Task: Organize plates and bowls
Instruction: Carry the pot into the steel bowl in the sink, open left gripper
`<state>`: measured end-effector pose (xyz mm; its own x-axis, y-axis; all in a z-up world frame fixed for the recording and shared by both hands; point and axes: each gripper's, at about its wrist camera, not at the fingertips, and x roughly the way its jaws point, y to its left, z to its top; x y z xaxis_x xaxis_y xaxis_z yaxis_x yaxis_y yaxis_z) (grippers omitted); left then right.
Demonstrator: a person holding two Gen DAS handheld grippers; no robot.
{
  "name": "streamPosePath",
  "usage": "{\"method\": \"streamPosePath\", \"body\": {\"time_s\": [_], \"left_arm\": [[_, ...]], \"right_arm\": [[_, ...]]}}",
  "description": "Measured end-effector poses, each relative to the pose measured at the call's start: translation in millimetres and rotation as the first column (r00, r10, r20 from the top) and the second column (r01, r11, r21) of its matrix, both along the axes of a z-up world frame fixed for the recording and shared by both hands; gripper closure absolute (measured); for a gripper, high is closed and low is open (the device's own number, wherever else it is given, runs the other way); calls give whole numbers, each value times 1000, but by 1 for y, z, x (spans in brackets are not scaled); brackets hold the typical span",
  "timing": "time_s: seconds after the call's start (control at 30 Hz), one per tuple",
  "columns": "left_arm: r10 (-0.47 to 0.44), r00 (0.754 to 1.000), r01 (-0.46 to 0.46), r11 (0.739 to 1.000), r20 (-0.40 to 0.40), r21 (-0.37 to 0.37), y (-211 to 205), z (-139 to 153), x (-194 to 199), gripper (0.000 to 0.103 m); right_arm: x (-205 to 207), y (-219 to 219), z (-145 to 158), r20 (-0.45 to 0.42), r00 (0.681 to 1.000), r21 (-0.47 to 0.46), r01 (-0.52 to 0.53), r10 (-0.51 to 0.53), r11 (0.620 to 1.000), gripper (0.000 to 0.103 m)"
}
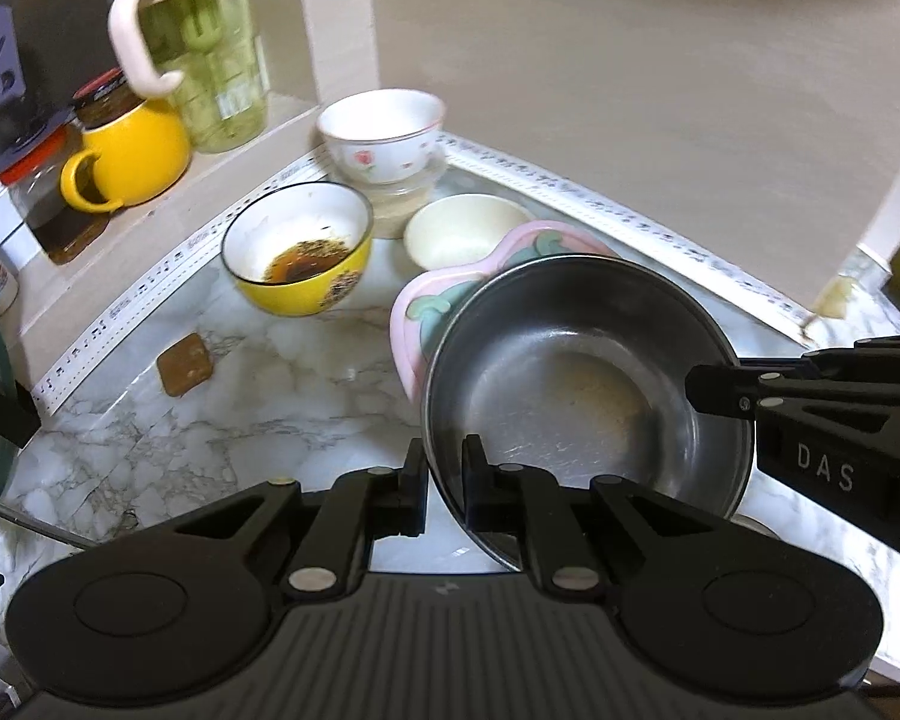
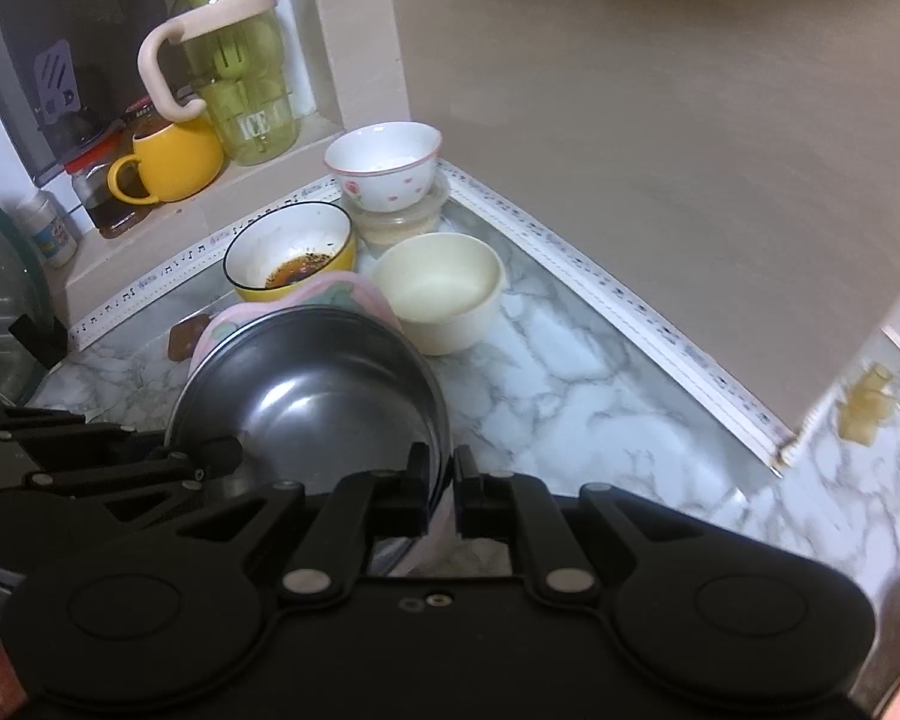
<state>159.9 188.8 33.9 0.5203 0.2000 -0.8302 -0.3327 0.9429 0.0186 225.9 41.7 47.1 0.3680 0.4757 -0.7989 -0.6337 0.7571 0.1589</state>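
Fingers of left gripper [image 1: 444, 468] narrow, pinching the near rim of the steel bowl [image 1: 576, 384]. Right gripper [image 2: 443, 474] fingers also narrow, clamped on the bowl's opposite rim together with the edge of the pink plate [image 2: 342, 291] under it. Bowl and plate tilted above the marble counter [image 2: 570, 396]. Behind them: yellow bowl [image 1: 297, 258] with dark sauce residue, cream bowl [image 1: 462, 228] just beside the plate, floral white bowl [image 1: 384, 135] stacked on a clear container in the corner. Yellow mug [image 1: 132, 150] and green jar [image 1: 216, 72] on the ledge.
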Motion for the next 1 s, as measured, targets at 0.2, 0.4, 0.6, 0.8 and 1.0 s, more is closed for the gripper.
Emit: {"method": "streamPosePath", "body": {"time_s": [0.2,0.4,0.6,0.8,1.0], "left_arm": [[-49,999,49,999,-8,-2,-31,3,-10,93],[-95,995,94,995,-39,-13,-55,-6,-17,93],[-126,989,125,992,-73,-26,-72,-19,-22,93],[-150,983,147,988,-105,-39,-85,-32,-27,93],[-164,977,157,986,-136,-63,-93,-46,-30,93]], "right_arm": [[-10,-32,7,0,1000,-1,29,-29,1000,95],[-19,-59,1,-40,998,-13,50,-51,999,94],[-28,-80,-14,-83,994,-18,72,-73,997,94],[-37,-97,-33,-133,986,-29,94,-97,995,94],[-45,-109,-49,-168,980,-43,102,-108,994,94]]}}
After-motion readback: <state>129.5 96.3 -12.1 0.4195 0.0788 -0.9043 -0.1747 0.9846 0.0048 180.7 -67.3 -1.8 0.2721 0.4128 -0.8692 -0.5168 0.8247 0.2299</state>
